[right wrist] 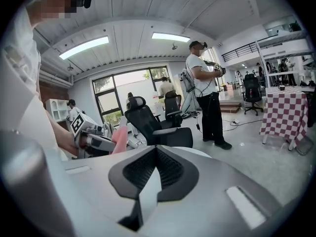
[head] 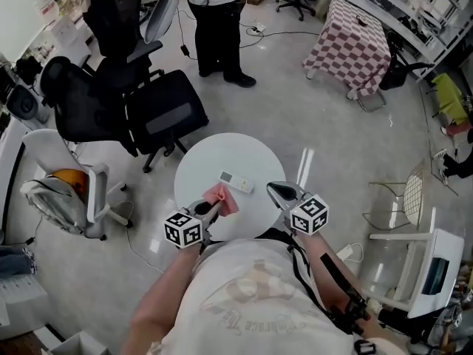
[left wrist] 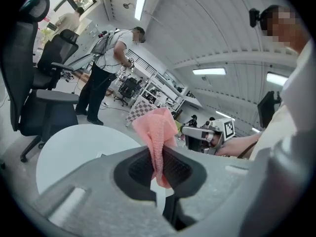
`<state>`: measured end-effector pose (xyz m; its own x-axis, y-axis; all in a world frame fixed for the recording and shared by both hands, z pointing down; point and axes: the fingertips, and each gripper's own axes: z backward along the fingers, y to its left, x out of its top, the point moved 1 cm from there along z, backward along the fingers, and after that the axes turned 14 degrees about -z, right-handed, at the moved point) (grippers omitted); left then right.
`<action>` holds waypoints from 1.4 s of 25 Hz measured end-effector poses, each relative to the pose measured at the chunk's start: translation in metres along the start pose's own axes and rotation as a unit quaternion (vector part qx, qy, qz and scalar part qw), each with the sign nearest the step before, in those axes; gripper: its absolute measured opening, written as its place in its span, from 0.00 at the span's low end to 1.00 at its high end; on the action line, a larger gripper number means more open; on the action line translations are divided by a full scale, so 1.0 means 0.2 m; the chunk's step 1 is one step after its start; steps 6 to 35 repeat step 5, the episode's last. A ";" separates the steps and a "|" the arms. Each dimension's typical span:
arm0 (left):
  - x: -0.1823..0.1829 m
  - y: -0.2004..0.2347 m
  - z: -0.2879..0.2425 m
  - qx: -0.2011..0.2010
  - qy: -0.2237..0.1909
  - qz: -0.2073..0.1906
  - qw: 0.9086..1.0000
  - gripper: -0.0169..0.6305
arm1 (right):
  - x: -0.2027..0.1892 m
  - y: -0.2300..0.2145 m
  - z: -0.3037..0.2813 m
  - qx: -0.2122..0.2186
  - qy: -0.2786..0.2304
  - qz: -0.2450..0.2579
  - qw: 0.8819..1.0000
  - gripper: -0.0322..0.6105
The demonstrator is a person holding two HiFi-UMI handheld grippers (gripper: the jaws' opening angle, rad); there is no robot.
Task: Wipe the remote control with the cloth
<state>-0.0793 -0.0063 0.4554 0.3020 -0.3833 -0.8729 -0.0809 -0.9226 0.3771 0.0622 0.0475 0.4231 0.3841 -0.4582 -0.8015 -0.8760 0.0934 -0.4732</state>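
Round white table: wipe not begun.
Left gripper pinches cloth; right gripper closed, empty; cloth must descend onto remote control.

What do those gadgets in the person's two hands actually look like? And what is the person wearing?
Both are grey plastic. The left gripper and right gripper each have two pointed jaws lined with black ribbed pads, and each carries a white cube printed with black square markers. The person wears a white short-sleeved T-shirt with a faint print.
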 end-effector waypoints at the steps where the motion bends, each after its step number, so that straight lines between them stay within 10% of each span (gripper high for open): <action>1: 0.00 0.00 0.00 -0.001 0.000 0.000 1.000 0.05 | 0.00 0.00 0.00 0.000 0.000 0.000 1.000 0.06; 35: 0.00 0.02 0.00 -0.001 0.001 0.000 1.000 0.05 | 0.00 0.00 -0.01 0.000 0.000 -0.001 1.000 0.06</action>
